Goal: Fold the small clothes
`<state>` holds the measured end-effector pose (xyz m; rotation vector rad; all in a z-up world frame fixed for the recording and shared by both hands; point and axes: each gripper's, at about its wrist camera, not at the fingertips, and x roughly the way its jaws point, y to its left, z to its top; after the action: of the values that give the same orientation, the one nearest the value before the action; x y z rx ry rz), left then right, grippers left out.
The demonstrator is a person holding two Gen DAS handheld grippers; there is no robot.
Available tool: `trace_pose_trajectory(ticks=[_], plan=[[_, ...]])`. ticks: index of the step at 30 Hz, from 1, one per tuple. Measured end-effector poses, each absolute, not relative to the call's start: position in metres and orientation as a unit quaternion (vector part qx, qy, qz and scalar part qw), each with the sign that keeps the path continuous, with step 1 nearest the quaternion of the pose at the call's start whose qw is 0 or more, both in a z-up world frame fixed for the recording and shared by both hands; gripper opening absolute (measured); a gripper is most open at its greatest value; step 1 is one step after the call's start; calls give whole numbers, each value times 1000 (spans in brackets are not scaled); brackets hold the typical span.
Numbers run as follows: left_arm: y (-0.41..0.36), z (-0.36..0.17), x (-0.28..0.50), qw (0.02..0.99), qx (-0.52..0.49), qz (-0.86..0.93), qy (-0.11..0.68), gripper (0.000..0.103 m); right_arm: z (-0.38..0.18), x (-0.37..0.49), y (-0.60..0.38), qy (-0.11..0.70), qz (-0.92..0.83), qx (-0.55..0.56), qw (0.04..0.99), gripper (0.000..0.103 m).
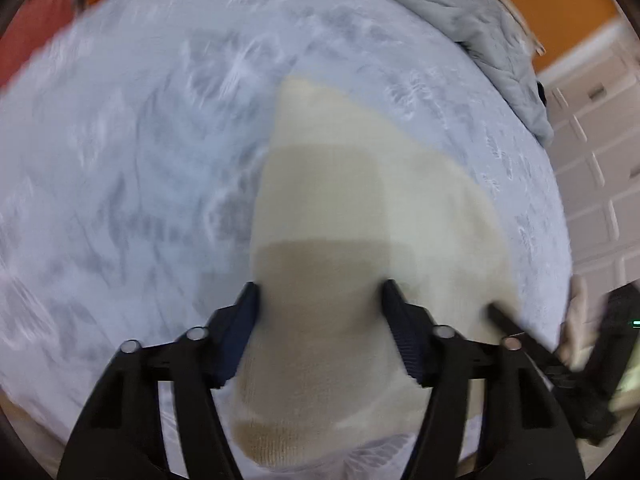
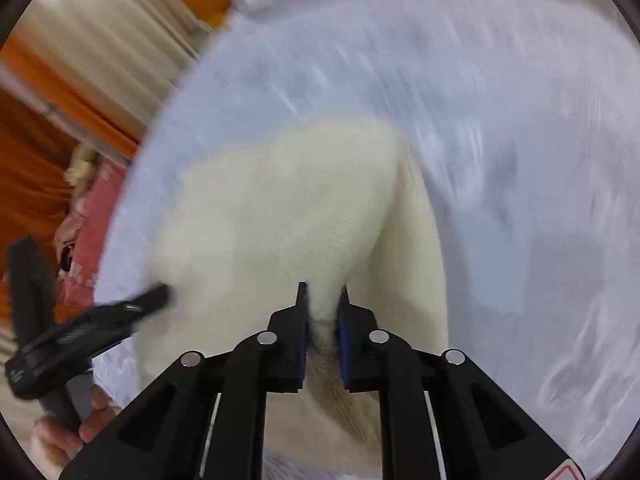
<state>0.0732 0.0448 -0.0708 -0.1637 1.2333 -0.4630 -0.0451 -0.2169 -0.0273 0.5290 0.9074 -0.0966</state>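
A cream knitted garment lies on a pale blue patterned bedspread. My left gripper is open, its jaws wide apart over the garment's near part, with the knit between them. In the right wrist view the same garment fills the middle. My right gripper is shut on a raised fold of it, the knit pinched between the blue pads. The left gripper shows at the left of that view, over the garment's edge. The right gripper's fingers show at the lower right of the left wrist view. Both views are motion-blurred.
A grey quilt is bunched at the bed's far right. White drawers stand right of the bed. Orange wall, cream curtain and a pink cloth lie off the bed's left edge.
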Motion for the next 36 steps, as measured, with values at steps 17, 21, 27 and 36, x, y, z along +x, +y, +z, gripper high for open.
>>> trace_pose_trajectory(ticks=[17, 21, 27, 36], plan=[[75, -77, -23, 795, 84, -221, 558, 77, -72, -129, -225, 494, -73, 291, 816, 26], [72, -102, -24, 801, 114, -177, 561, 63, -82, -125, -220, 501, -84, 281, 814, 26], [91, -121, 3, 798, 70, -122, 586, 73, -110, -116, -211, 524, -104, 235, 812, 24], [83, -82, -29, 827, 91, -125, 540, 76, -63, -148, -197, 498, -139, 220, 827, 46]])
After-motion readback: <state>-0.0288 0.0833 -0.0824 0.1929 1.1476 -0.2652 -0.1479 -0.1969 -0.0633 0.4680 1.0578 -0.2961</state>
